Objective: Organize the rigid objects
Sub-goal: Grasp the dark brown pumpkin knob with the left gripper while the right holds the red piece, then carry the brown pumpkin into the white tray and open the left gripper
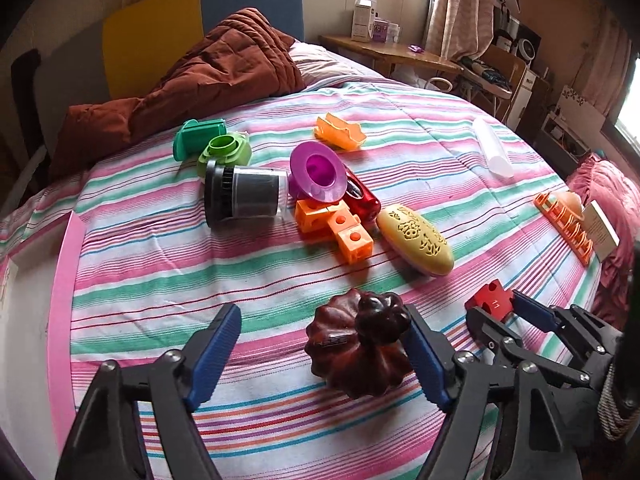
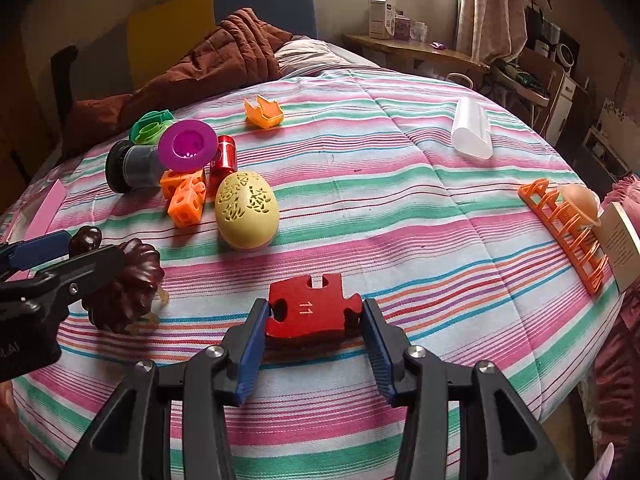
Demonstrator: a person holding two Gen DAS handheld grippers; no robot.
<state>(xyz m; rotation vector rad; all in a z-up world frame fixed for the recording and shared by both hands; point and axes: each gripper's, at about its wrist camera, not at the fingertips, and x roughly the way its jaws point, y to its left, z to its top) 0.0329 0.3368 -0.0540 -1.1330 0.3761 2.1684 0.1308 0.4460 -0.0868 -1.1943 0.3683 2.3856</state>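
Note:
My left gripper (image 1: 320,344) is open, its jaws wide around a dark brown carved wooden gourd (image 1: 360,348) that rests on the striped bedspread (image 1: 160,272); the right finger touches the gourd. My right gripper (image 2: 314,332) is shut on a red puzzle piece (image 2: 310,306) marked 11, also seen in the left wrist view (image 1: 490,300). Farther back is a cluster: a yellow carved oval (image 1: 416,240), orange cubes (image 1: 340,228), a red cylinder (image 1: 362,196), a purple funnel (image 1: 318,172), a black-lidded jar (image 1: 244,196) and green pieces (image 1: 212,144).
An orange tray piece (image 1: 340,130) and a white tube (image 1: 494,148) lie farther back. An orange rack (image 1: 564,220) with a peach dome and a card sits at the right edge. A brown blanket (image 1: 200,80) is piled at the headboard. A pink-edged box (image 1: 64,280) lies left.

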